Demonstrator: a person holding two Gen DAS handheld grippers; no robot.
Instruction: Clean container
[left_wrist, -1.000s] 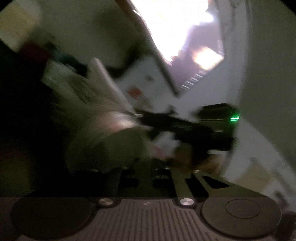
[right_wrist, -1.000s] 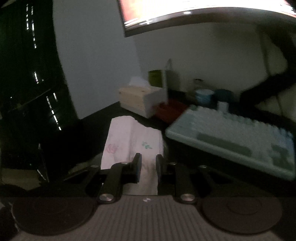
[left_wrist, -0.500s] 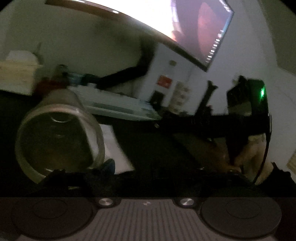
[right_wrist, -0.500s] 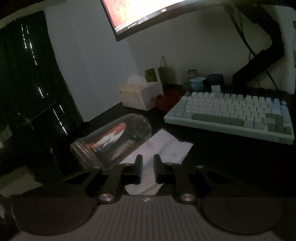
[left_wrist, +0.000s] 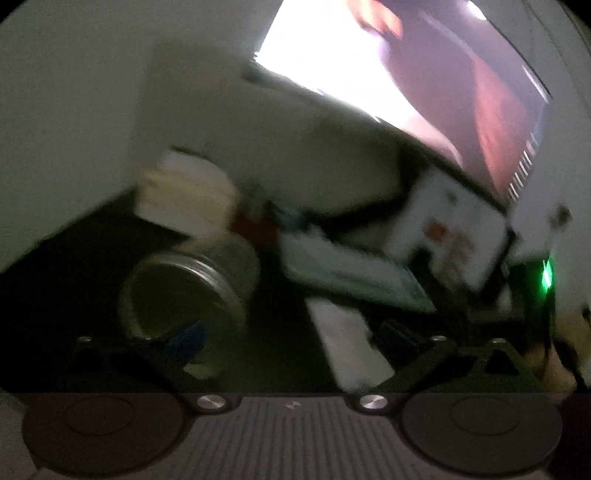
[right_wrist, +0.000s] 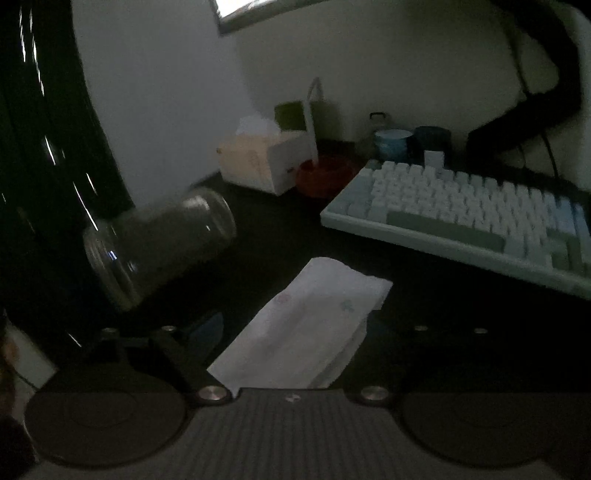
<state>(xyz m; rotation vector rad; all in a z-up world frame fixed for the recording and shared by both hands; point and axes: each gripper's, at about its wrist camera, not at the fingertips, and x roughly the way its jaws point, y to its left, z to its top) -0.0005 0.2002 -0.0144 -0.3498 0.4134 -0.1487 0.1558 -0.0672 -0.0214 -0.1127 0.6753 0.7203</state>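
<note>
Dark desk (right_wrist: 288, 236), jar (left_wrist: 184, 295) beside spread jaws

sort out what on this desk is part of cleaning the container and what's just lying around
For the job:
- glass jar, lying on its side
- white cloth, flat on the desk
- left gripper, open
- right gripper, open over the cloth

Just lying about:
- keyboard
- tissue box
- red dish
- blue cup
- monitor

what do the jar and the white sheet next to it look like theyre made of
Jar: probably clear glass, glossy; the dark desk shows through its wall, with sharp highlights and a threaded neck.
White sheet: likely a soft paper towel or thin cloth, matte, folded, with faint printed motifs. Too dim to settle which.
</note>
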